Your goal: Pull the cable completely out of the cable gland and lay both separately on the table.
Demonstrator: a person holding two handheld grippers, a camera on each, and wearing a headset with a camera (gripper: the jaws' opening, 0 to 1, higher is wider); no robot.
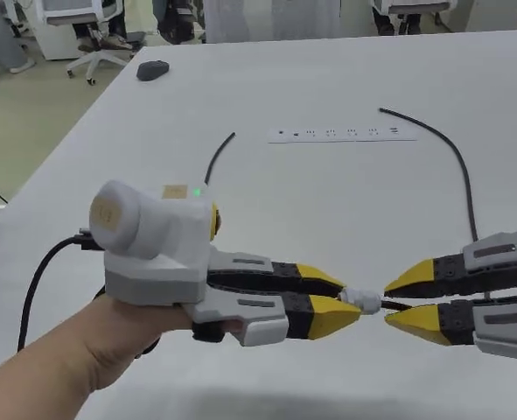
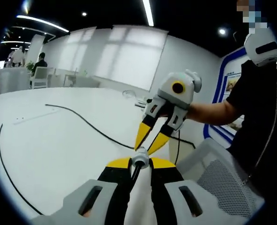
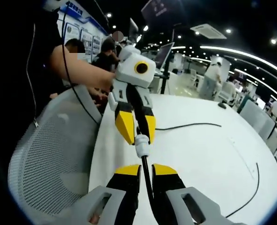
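Pinching the cable gland (image 1: 363, 302), the left gripper (image 1: 352, 299) meets the right gripper (image 1: 387, 303), clamped on the cable (image 1: 397, 305); both hang well nearer the person than the power strip (image 1: 341, 133); cable not yet out, so pulling and laying remain; bare table (image 1: 328, 201) toward the strip offers room; its near edge seems close.

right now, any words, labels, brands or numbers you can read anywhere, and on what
No text here is legible.
White power strip on the table: small dark markings, too small to read.
Blue wall boards: print too blurred to read.
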